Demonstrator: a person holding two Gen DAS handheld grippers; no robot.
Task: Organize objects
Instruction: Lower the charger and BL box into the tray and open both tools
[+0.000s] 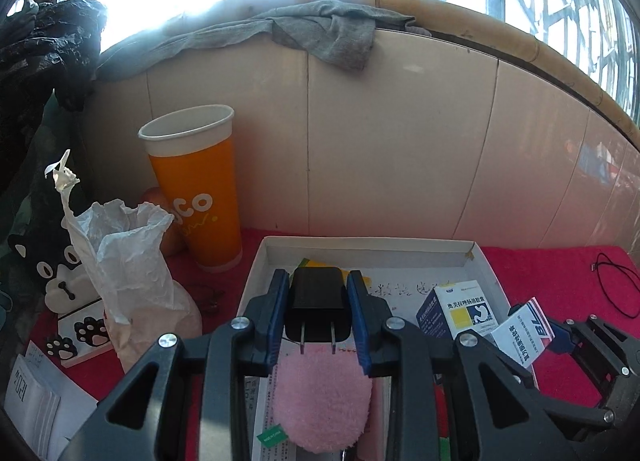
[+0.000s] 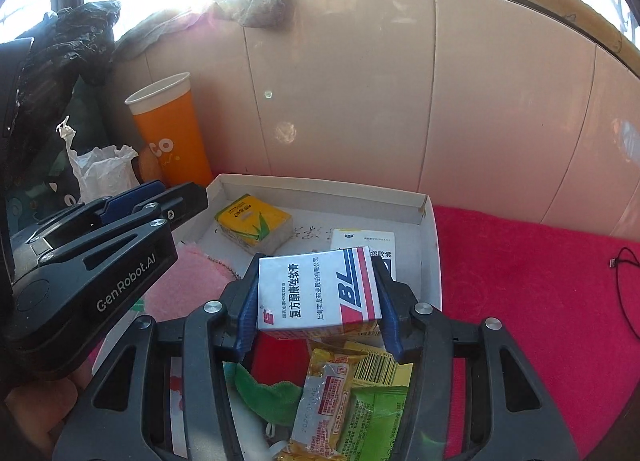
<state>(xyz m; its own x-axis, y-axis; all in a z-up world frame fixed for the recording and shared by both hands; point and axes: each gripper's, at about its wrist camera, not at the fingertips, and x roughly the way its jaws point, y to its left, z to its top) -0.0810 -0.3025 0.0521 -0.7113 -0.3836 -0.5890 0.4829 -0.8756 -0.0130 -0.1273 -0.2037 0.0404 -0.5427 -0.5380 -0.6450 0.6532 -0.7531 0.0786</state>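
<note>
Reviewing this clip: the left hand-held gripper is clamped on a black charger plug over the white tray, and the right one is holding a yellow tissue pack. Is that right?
Not quite. The right hand-held gripper holds a white medicine box, as the right wrist view shows; the yellow tissue pack lies in the white tray. The left hand-held gripper does clamp the black charger plug.
</note>
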